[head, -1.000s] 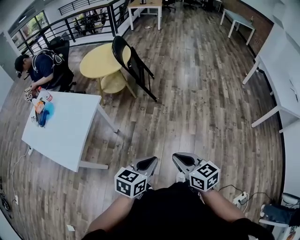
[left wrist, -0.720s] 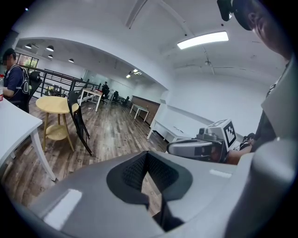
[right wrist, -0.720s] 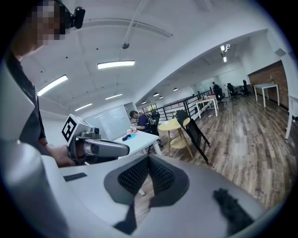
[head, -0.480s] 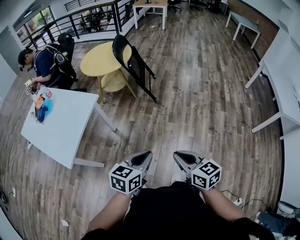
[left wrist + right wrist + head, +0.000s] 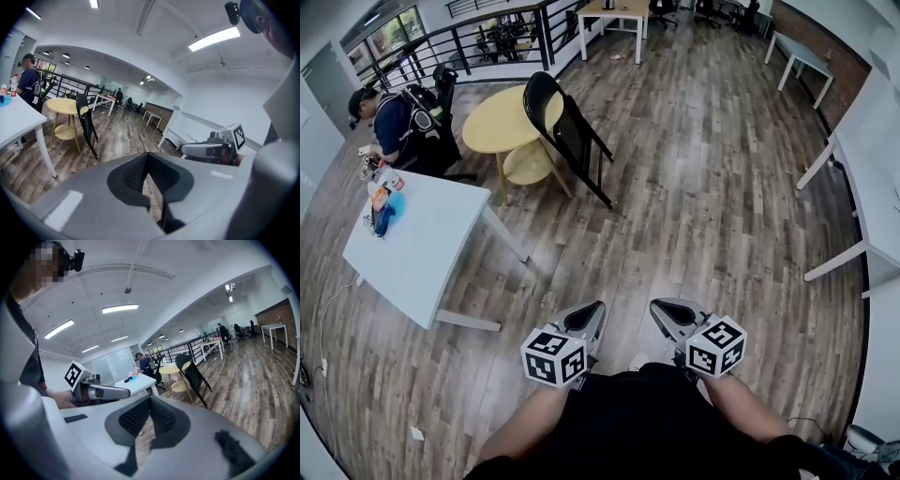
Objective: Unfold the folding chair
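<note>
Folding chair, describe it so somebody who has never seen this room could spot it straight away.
In the head view, find the round yellow table by the black railing. The folding chair leans against its right edge. It is black, folded flat and slanted, unlike the white table nearby.

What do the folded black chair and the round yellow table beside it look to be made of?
Folding chair: thin black tube frame, probably painted metal. The back and seat panels are matte black, either plastic or padded vinyl; it is too far off to tell. Round table: pale yellow top with a smooth, even finish, likely painted or laminated wood. Its legs look like light wood.
</note>
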The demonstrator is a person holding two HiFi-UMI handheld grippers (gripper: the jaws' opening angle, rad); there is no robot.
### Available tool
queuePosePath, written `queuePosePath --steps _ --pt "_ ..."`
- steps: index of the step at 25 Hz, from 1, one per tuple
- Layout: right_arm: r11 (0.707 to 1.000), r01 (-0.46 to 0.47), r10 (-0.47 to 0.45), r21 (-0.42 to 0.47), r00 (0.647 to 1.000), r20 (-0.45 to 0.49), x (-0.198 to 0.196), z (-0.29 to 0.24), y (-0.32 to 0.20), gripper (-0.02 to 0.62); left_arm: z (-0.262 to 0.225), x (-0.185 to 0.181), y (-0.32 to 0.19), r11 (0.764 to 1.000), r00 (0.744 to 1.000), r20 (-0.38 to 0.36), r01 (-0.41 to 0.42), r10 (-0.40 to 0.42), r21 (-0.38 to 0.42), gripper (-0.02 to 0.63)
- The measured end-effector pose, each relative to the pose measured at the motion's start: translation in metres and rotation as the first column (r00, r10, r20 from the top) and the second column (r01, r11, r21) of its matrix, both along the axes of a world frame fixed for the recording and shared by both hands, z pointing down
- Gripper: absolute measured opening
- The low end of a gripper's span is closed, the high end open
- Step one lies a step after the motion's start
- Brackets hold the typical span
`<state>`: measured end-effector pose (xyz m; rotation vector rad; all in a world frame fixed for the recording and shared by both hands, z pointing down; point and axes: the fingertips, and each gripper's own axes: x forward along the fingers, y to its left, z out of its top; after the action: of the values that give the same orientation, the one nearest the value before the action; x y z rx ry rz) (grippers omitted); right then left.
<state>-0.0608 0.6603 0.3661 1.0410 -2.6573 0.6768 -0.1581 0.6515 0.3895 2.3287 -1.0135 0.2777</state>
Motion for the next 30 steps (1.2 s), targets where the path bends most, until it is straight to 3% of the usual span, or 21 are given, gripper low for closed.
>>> queuePosePath --steps 6,16,18,22,25,30 --pt "1.000 0.025 -0.025 -0.003 1.000 0.009 0.039 0.002 0.000 0.008 0.001 0.035 -0.002 0.999 0.999 0.003 0.039 -0.039 -0.002 0.008" --pt "0.999 0.023 -0.020 -0.037 0.996 0.083 0.068 0.012 -0.005 0.008 0.008 0.043 0.004 0.995 0.993 0.076 0.091 -0.088 -0.040 0.008" --pt "0.999 0.019 -0.015 -0.047 0.996 0.087 0.069 0.016 -0.008 0.008 0.010 0.046 0.005 0.997 0.992 0.108 0.069 -0.064 -0.036 0.008" --pt "0.997 -0.003 0.011 -0.074 0.995 0.101 0.074 0.024 -0.014 0.008 0.020 0.065 0.009 0.998 0.968 0.246 -0.061 0.054 0.021 0.008" --pt "0.995 -0.027 0.036 -0.092 0.994 0.100 0.078 0.032 -0.014 0.008 0.028 0.077 0.007 0.996 0.980 0.176 -0.082 0.087 -0.037 0.008" --pt "0.992 -0.062 0.072 -0.111 0.994 0.085 0.088 0.040 -0.019 0.008 0.033 0.076 -0.019 0.991 0.998 0.045 -0.026 0.032 -0.128 0.008"
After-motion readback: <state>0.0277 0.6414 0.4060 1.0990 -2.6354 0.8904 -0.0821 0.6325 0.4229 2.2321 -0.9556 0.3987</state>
